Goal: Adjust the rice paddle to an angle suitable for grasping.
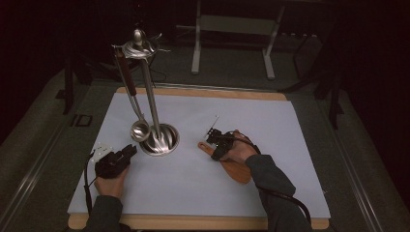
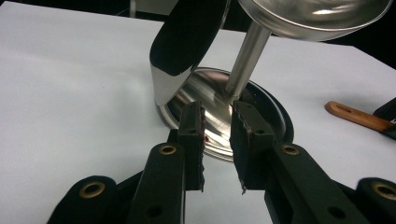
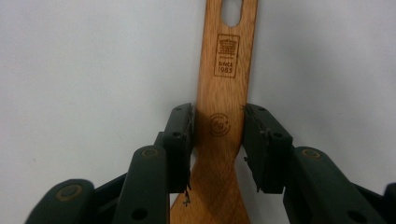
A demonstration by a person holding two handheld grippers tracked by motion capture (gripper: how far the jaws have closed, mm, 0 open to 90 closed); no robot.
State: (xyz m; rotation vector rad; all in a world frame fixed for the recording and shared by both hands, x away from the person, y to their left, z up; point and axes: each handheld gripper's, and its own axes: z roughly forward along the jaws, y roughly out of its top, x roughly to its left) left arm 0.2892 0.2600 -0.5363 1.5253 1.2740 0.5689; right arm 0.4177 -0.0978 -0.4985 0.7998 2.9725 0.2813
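While my right gripper straddles the wooden spatula flat on the table (jaws parted, not pinching), closing off-centre could skid it; my left gripper hangs half-open, empty, at the stand's base.

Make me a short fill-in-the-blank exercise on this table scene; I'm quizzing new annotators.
1. The right hand-held gripper has its jaws on either side of a wooden ____.
2. The ladle hangs from a metal ____.
3. The left hand-held gripper points at the stand's round ____, with nothing between its jaws.
4. The spatula's handle has a ____ near its end.

Missing words: spatula; stand; base; hole
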